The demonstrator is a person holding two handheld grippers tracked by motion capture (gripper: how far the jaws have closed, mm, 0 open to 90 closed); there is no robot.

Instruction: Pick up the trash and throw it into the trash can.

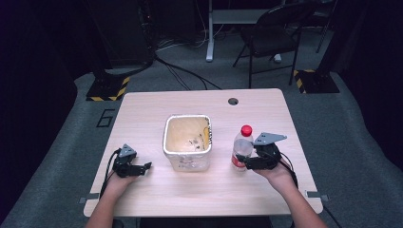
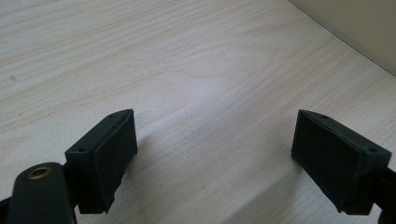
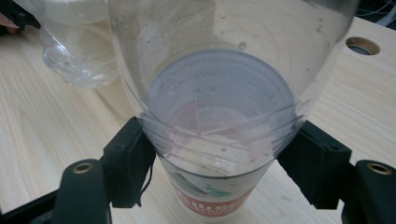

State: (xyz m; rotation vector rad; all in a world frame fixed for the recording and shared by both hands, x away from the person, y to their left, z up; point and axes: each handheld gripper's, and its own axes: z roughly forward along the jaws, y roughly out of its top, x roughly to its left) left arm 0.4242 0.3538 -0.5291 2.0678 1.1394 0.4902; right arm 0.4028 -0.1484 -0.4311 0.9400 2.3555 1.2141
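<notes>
Right gripper (image 1: 247,160) fingers clasping the clear bottle (image 1: 242,147) (red cap) on the tabletop (image 1: 190,190), beside a white bin (image 1: 187,141), left gripper (image 1: 142,167) fingers spread apart, holding nothing.

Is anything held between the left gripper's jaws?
No: in the left gripper view the left gripper has its jaws wide apart over bare table.
</notes>
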